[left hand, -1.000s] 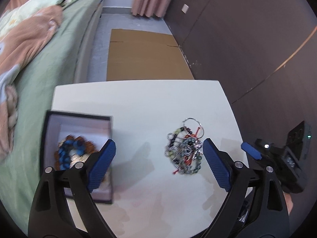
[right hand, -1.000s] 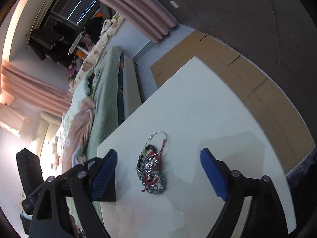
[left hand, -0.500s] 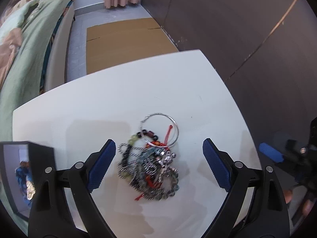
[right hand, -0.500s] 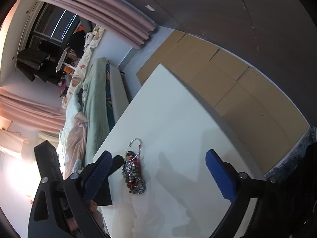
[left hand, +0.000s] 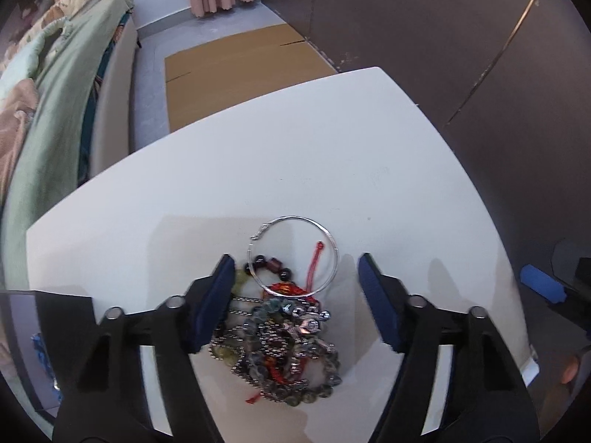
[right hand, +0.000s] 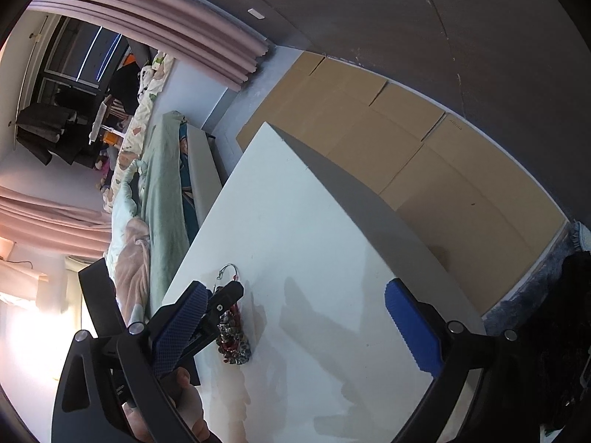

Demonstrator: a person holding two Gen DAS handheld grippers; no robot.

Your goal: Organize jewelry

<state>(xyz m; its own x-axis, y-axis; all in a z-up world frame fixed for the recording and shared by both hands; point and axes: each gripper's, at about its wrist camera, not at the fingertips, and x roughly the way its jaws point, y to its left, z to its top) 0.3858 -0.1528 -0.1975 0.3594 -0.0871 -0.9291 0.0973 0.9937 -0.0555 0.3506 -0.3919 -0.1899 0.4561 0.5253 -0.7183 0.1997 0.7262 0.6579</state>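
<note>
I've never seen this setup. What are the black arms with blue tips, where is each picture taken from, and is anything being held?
No robot here: a person holds a hand-held gripper in each hand, with a fisheye camera looking along its jaws. One picture is from the left gripper, one from the right gripper. On the white table lies a tangled jewelry pile: beaded bracelets, a red cord, a silver bangle. The left jaws have just been closing around the pile, not yet clamped. The right jaws stand wide over bare table, holding nothing.
</note>
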